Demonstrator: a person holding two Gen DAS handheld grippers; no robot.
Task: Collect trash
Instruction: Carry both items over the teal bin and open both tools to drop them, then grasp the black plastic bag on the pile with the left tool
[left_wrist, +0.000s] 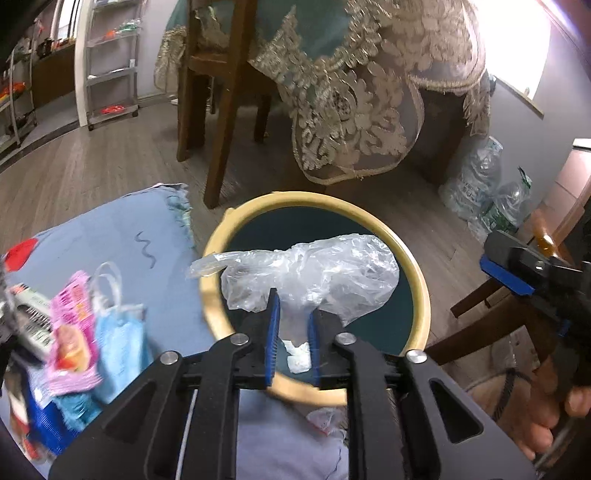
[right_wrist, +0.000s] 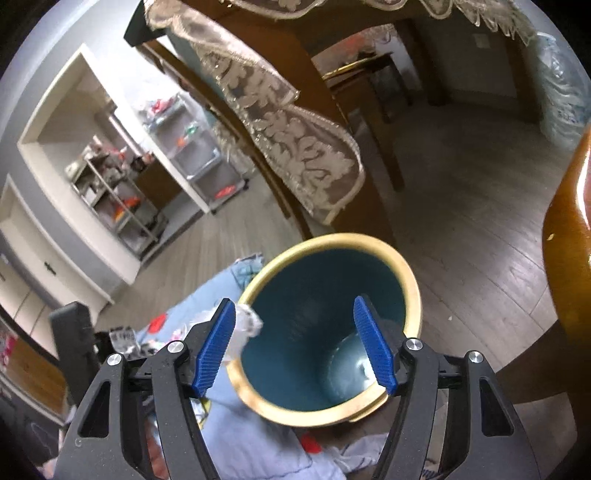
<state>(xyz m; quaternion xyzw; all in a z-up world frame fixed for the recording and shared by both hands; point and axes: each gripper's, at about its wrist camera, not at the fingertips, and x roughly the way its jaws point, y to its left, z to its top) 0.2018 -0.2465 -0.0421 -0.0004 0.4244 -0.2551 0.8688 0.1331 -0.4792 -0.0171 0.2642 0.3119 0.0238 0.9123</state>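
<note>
Overhead, a lace cloth (left_wrist: 354, 110) drapes the table at 12 o'clock above grey plank floor (left_wrist: 110, 166). Centrally, the bin (left_wrist: 421, 295) stands open beside a blue mat (left_wrist: 129, 236). Left gripper (left_wrist: 293, 332) pinches the bag (left_wrist: 314, 269) over it, positioned for dropping. Right gripper (right_wrist: 299, 347) is released and empty, with litter (left_wrist: 74, 325) at 9 o'clock.

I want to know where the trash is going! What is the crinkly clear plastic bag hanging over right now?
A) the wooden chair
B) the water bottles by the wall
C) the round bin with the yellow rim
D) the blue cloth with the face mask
C: in the left wrist view the clear plastic bag, between the left gripper's fingers, hangs right over the dark mouth of the yellow-rimmed bin.
</note>
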